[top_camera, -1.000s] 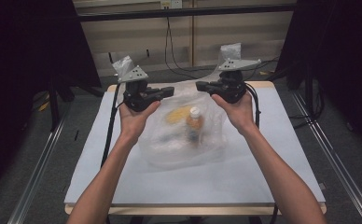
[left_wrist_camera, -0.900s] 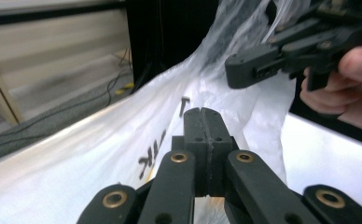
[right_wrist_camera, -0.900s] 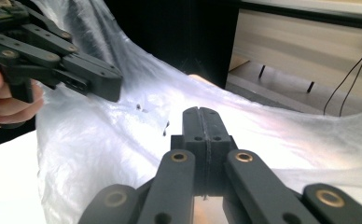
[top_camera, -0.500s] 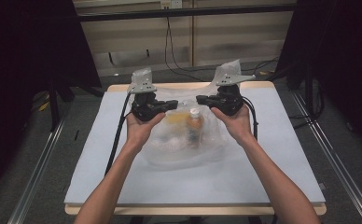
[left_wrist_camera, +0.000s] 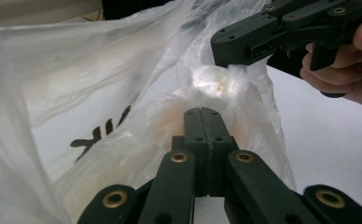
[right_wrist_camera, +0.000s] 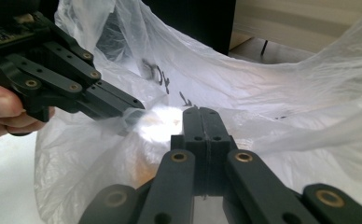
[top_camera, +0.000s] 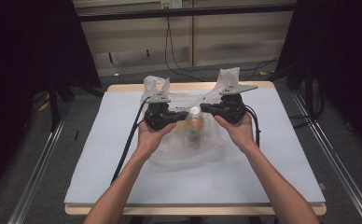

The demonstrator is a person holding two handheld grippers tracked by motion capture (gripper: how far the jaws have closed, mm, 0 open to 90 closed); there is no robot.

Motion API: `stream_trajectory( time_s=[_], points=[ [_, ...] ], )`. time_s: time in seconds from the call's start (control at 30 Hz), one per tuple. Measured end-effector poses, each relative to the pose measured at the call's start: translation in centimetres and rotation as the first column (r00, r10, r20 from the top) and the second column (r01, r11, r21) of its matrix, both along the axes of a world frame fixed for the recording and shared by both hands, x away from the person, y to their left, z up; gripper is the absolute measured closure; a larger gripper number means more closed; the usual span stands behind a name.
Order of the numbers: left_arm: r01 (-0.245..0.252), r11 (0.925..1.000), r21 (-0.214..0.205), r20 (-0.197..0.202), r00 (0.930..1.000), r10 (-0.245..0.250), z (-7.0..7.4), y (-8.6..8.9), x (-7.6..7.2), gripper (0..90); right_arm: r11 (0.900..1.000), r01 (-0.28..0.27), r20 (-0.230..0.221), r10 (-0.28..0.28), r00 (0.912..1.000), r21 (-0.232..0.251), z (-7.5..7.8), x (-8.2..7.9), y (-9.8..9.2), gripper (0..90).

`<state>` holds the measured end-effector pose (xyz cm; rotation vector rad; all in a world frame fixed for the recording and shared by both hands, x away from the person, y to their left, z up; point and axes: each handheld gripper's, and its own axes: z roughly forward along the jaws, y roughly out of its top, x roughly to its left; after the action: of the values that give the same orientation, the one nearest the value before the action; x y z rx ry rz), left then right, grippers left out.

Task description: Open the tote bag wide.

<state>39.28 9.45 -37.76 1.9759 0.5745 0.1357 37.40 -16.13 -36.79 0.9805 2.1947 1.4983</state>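
A clear plastic bag (top_camera: 179, 145) lies on the white table top (top_camera: 123, 172) with an orange bottle (top_camera: 194, 128) standing inside it. The bottle's white cap (left_wrist_camera: 212, 81) shows through the film. My left gripper (top_camera: 184, 112) and my right gripper (top_camera: 204, 108) point at each other just above the cap, tips a short gap apart. Each is shut on a pinch of the bag's film near a handle. The handle ends (top_camera: 154, 85) stick up behind them. Seen from the left gripper (left_wrist_camera: 209, 112), the right gripper (left_wrist_camera: 222, 50) clamps film. Seen from the right gripper (right_wrist_camera: 201, 112), the left gripper (right_wrist_camera: 138, 108) does the same.
Black cables (top_camera: 128, 140) trail from both grippers over the table's left and right parts. The table's wooden edge (top_camera: 193, 210) runs along the front. Metal rails (top_camera: 39, 168) flank the table on the floor, and dark curtains stand at both sides.
Both grippers have moved inward toward each other and a little nearer the person, drawing the bag's two handle sides together over the bottle.
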Motion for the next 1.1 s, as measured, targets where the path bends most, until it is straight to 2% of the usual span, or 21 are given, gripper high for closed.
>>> stream_trajectory(
  time_s=[0.23, 0.33, 0.4, 0.63, 0.8, 0.93, 0.97, 1.0, 1.1],
  points=[
    [0.027, 0.9996, 0.002, -0.004, 0.9996, -0.027, -0.8, -0.4, -0.9, 90.0, 1.0, -0.002, -0.022, 0.002, 0.9998, 0.002, -1.4, -0.6, -0.3, 90.0],
    [0.044, 0.9988, 0.02, -0.018, 0.9989, -0.043, -1.3, -0.6, -1.1, 90.0, 1.0, -0.003, -0.026, 0.003, 0.9997, 0.004, -1.7, -0.9, -0.5, 90.0],
    [0.055, 0.9984, 0.015, -0.026, 0.9982, -0.055, -1.6, -0.6, -1.0, 90.0, 1.0, -0.003, -0.031, 0.003, 0.9995, -0.002, -2.1, -1.1, -0.6, 90.0],
    [0.057, 0.9981, 0.025, -0.031, 0.9979, -0.056, -2.6, -0.1, -1.4, 90.0, 1.0, -0.005, -0.057, 0.005, 0.9983, 0.006, -3.6, -1.5, -1.0, 90.0],
    [0.032, 0.9972, 0.068, -0.045, 0.9986, -0.029, -4.2, 0.4, -1.2, 90.0, 0.9999, -0.005, -0.078, 0.004, 0.9969, -0.014, -4.6, -1.6, -1.3, 90.0],
    [0.009, 0.9971, 0.075, -0.077, 0.997, -0.004, -5.6, 0.5, -0.6, 90.0, 0.999, -0.009, -0.112, 0.004, 0.9937, -0.045, -6.0, -1.6, -1.1, 90.0],
    [0.012, 0.9967, 0.08, -0.074, 0.9972, -0.006, -5.8, 0.5, -0.6, 90.0, 0.9978, -0.016, -0.117, 0.008, 0.9931, -0.064, -6.4, -1.6, -0.8, 90.0],
    [0.016, 0.995, 0.099, -0.074, 0.9972, -0.008, -5.9, 0.5, -0.5, 90.0, 0.9976, -0.019, -0.122, 0.011, 0.9925, -0.067, -6.6, -1.5, -0.7, 90.0],
    [0.018, 0.9933, 0.114, -0.083, 0.9965, -0.008, -7.0, 0.8, -0.1, 90.0, 0.9962, -0.019, -0.123, 0.008, 0.9924, -0.085, -7.1, -1.3, -0.5, 90.0]
  ],
)
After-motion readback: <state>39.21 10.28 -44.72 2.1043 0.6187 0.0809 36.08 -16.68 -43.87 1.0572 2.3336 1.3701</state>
